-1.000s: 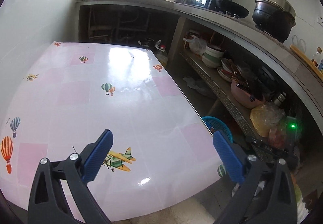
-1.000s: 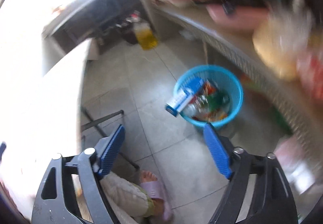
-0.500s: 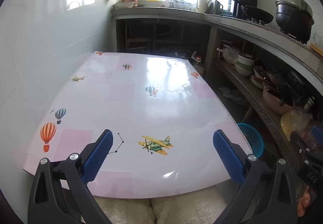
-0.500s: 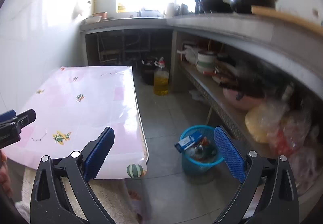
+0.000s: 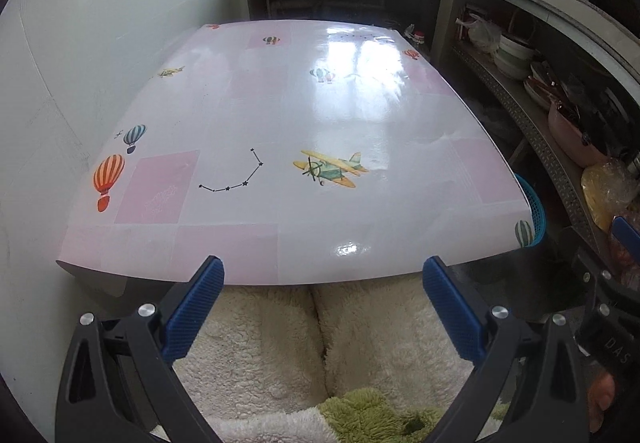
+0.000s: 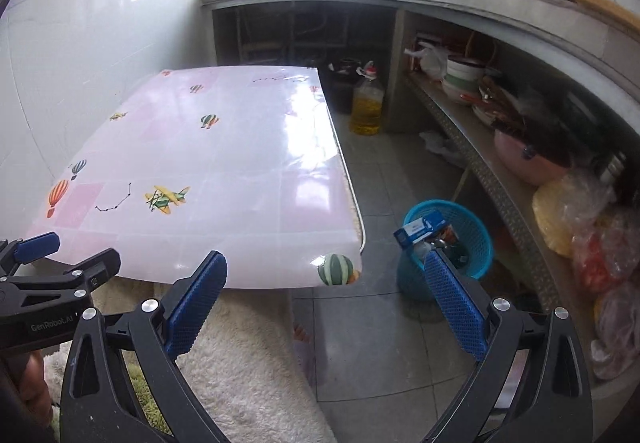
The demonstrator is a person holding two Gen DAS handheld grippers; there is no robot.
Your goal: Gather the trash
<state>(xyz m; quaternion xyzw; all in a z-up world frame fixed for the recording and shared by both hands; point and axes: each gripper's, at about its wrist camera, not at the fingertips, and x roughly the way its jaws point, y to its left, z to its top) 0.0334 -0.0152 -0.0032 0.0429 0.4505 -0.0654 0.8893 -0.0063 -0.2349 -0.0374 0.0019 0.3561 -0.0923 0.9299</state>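
Observation:
A blue plastic basket [image 6: 476,239] stands on the tiled floor right of the table, holding a blue-and-white carton [image 6: 420,229] and other rubbish. Only its rim [image 5: 534,209] peeks past the table corner in the left wrist view. The pink table [image 5: 288,147] with balloon and plane prints lies bare in front of both grippers. My left gripper [image 5: 323,309] is open and empty, held over a lap in cream fleece just short of the table's near edge. My right gripper [image 6: 326,301] is wide open and empty, between the table corner and the basket.
A concrete counter runs along the right wall, with a lower shelf [image 6: 516,203] crowded with bowls, a pink basin [image 6: 532,159] and plastic bags. An oil bottle [image 6: 366,103] stands on the floor beyond the table. A white tiled wall [image 5: 60,75] borders the table's left side.
The right gripper swung away from over the basket to face the table and has held there. The left gripper drew back toward the lap, so the whole table now shows.

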